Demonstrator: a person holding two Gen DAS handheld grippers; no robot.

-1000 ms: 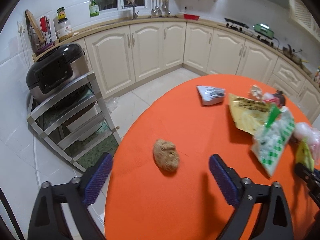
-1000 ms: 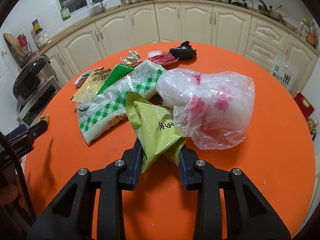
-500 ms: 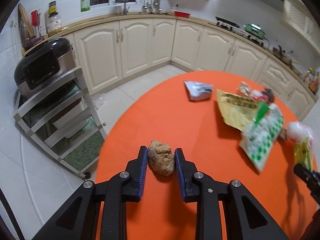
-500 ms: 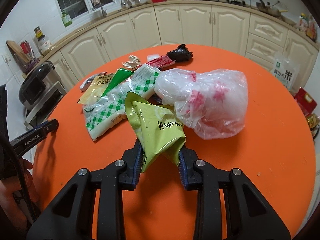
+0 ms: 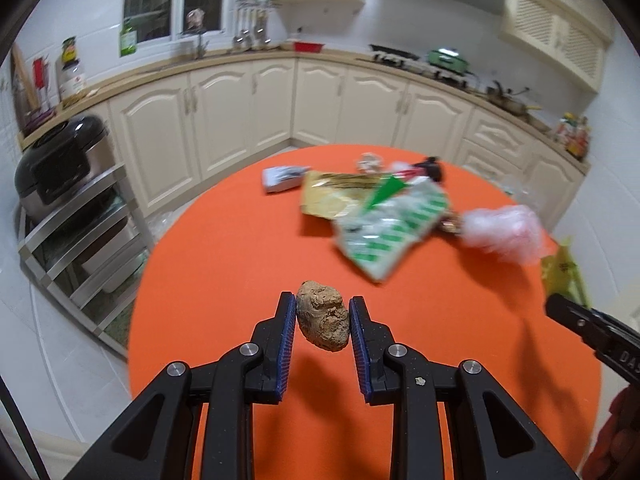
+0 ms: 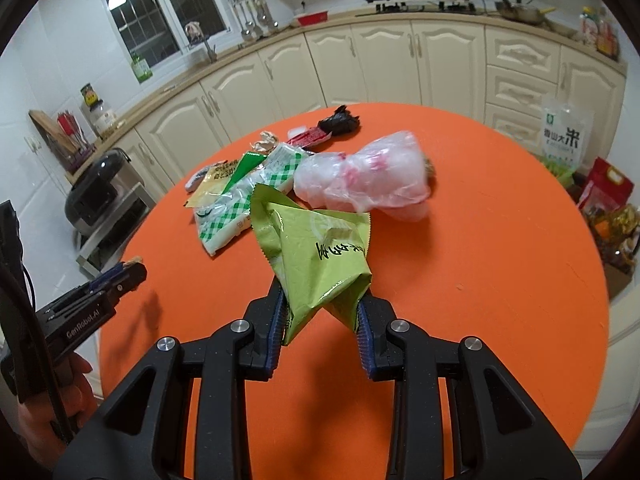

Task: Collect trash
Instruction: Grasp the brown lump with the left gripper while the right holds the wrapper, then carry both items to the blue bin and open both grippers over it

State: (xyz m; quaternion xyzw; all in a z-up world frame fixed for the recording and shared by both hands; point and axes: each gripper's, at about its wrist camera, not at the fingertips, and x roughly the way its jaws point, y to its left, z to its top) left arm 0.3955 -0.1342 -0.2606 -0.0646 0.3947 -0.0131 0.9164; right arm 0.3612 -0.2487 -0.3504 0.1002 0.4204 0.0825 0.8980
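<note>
Your left gripper [image 5: 322, 322] jaws have just closed on the brown lump [image 5: 323, 320], lifted clear of the tabletop [image 5: 224, 248]. Your right gripper [image 6: 320, 320] clamps the green wrapper [image 6: 316, 256] (remaining litter lies ahead, nearer the right).

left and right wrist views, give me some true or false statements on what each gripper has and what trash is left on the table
1. The left gripper is closed on a brown crumpled lump. True.
2. The right gripper is empty. False: it grips a green snack wrapper.
3. The table has an orange top. True.
4. The clear plastic bag with pink print is in the left gripper. False: it lies on the table beside the green-checked packet.
5. All the trash is collected. False: several wrappers, a black crumpled piece among them, lie on the table.
</note>
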